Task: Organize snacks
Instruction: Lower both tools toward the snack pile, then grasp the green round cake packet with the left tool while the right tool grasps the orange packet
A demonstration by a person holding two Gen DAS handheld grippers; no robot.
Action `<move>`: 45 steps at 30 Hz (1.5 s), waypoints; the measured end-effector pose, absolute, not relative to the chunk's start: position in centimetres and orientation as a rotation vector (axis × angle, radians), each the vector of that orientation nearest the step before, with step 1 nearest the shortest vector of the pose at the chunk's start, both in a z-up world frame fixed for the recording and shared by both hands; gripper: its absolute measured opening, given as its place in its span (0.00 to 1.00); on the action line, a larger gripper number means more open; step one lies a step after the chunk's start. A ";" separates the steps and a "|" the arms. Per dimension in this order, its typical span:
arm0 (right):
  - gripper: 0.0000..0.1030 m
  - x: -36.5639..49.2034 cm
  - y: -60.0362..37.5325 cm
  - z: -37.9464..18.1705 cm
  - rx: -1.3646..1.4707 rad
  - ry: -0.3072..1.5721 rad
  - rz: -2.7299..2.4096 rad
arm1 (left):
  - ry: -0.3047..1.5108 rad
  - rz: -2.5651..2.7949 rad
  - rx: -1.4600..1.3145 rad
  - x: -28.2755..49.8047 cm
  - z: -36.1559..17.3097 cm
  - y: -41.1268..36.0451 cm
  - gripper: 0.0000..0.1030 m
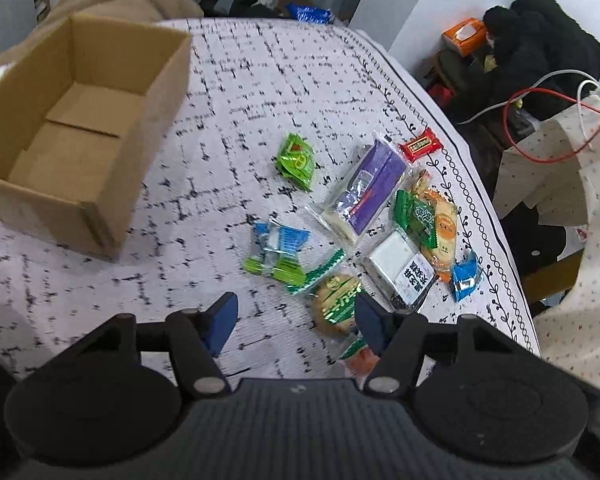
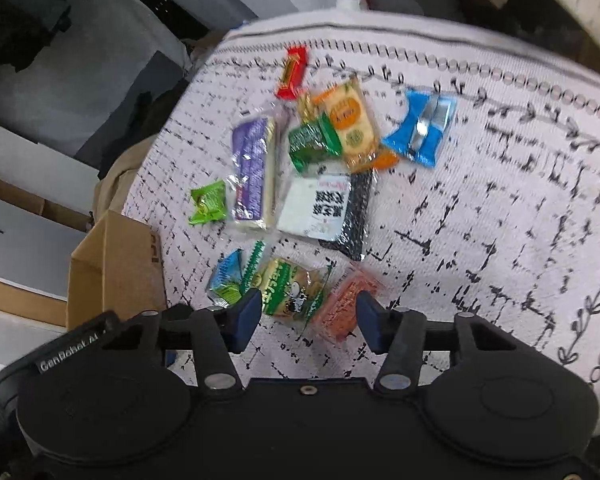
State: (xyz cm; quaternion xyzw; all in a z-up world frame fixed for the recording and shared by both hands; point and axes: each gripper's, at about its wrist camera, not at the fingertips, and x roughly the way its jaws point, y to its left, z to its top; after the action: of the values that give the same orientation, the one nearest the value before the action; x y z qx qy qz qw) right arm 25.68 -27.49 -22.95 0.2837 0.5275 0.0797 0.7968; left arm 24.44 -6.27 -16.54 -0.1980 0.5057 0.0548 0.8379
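Currently both tongs, left (image 1: 296, 322) and right (image 2: 306, 318), gape empty above the table (image 1: 260, 80); snacks (image 2: 300, 184) lie just ahead.

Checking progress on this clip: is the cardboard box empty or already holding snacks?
Empty: the cardboard box shows only its bare floor flaps in the left wrist view.
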 end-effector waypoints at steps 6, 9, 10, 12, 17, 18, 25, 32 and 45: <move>0.40 26.6 -28.1 -25.0 0.666 1.191 0.156 | 1.126 0.124 -0.478 26.3 -18.9 -7.5 0.54; 0.40 26.8 -28.3 -25.8 0.682 1.217 0.143 | 1.157 0.141 -0.502 27.1 -20.2 -8.2 0.54; 0.40 26.9 -28.4 -26.0 0.690 1.227 0.143 | 1.161 0.147 -0.506 27.3 -20.5 -8.3 0.54; 0.40 27.0 -28.2 -26.4 0.698 1.240 0.145 | 1.169 0.159 -0.518 27.7 -21.0 -8.7 0.54; 0.29 27.6 -28.1 -27.7 0.724 1.282 0.149 | 1.185 0.182 -0.535 28.5 -22.3 -9.3 0.54; 0.28 27.6 -28.3 -27.9 0.733 1.284 0.151 | 1.189 0.182 -0.536 28.6 -22.5 -9.5 0.54; 0.22 27.6 -29.5 -27.4 0.703 1.225 0.102 | 1.169 0.213 -0.496 29.0 -23.1 -10.7 0.55; 0.26 27.1 -29.9 -26.5 0.625 1.171 0.047 | 1.181 0.246 -0.482 29.6 -23.5 -11.3 0.57; 0.24 26.8 -28.2 -26.3 0.532 1.185 0.054 | 1.167 0.227 -0.494 28.6 -23.1 -10.2 0.46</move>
State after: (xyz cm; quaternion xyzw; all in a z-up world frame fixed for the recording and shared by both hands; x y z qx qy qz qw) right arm 26.79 -28.21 -26.32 0.2477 0.5518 0.0250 0.7960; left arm 28.60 -10.21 -23.12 -0.2304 0.5439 0.1057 0.8000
